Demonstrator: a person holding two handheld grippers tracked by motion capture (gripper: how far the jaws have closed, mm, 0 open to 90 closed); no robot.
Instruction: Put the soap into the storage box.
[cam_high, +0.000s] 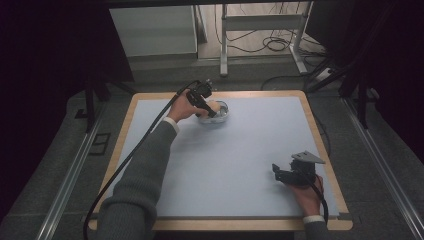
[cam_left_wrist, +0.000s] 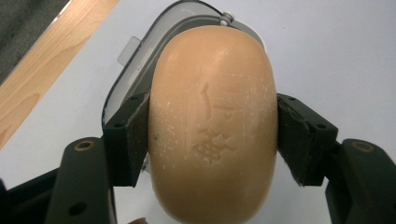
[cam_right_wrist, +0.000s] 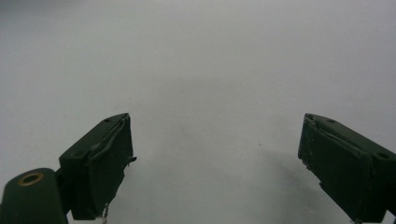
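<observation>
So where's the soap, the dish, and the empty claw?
soap (cam_left_wrist: 212, 121): left gripper view, stamped top face.
dish (cam_left_wrist: 140, 60): left gripper view, clear rim.
right claw (cam_right_wrist: 215, 154): right gripper view, gap between its open tips.

The high view looks forward and down over the whole table (cam_high: 150, 150) from the person's side, while each gripper view looks closely along its own jaws at the same pale blue tabletop.
</observation>
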